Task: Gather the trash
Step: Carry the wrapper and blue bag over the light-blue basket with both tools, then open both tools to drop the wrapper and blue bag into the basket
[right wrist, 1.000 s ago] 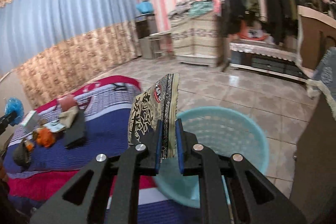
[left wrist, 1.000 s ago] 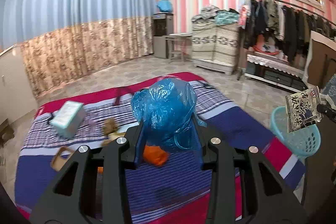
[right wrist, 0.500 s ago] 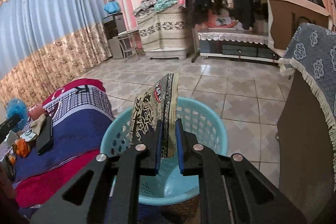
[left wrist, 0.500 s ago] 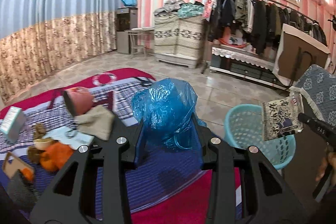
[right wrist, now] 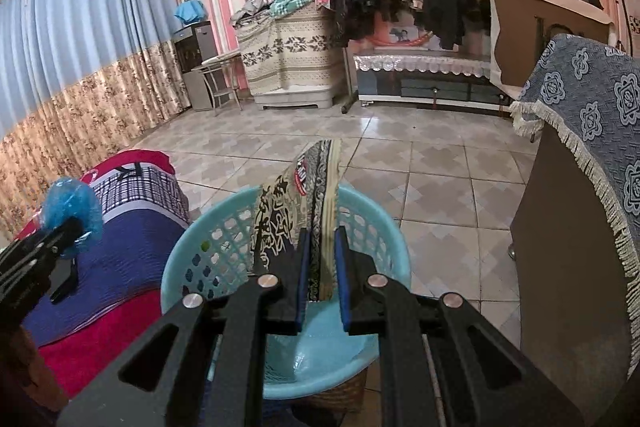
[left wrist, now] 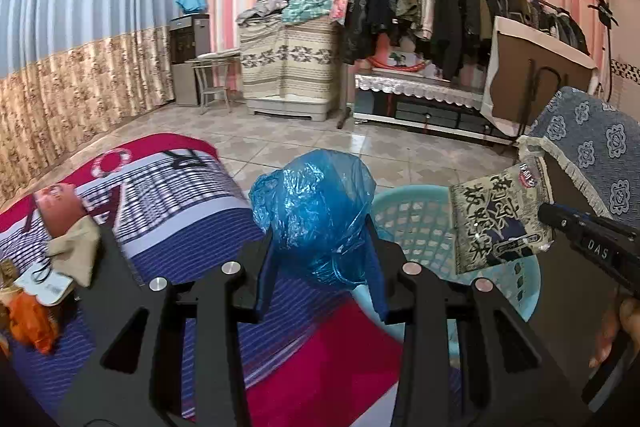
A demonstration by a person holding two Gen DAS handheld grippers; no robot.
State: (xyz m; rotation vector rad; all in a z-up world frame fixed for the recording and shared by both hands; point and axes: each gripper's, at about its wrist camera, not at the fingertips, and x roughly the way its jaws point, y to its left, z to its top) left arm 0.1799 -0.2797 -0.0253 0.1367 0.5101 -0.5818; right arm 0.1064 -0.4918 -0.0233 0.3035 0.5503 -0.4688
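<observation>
Both claws loaded w/ trash, both near the light-blue basket (right wrist: pixel 372 227) that stands on the tiled floor beside the bed (left wrist: pixel 192 211). Left claw (left wrist: pixel 320 259) is partly closed on a crumpled blue plastic bag (left wrist: pixel 316 211), pads pressing its lower sides, the bag bulging up above the fingertips; it hangs over the bed edge, just short of the basket rim. Right claw (right wrist: pixel 322 267) is nearly shut on a flat printed snack wrapper (right wrist: pixel 308 203), gripped by its lower edge, standing upright over the basket mouth. Handling, as a guess: bag is v. light, soft, squashy film, prob. slippery, so a pinch low on the bunched part holds best; it may cling to the pads on release. Wrapper is thin, light, a bit stiff along its seam, so an edge grip is fine; it should fall straight once freed. Other bits (orange item (left wrist: pixel 28 319), beige cloth (left wrist: pixel 76 251)) lie on the bed, not yet collected.
</observation>
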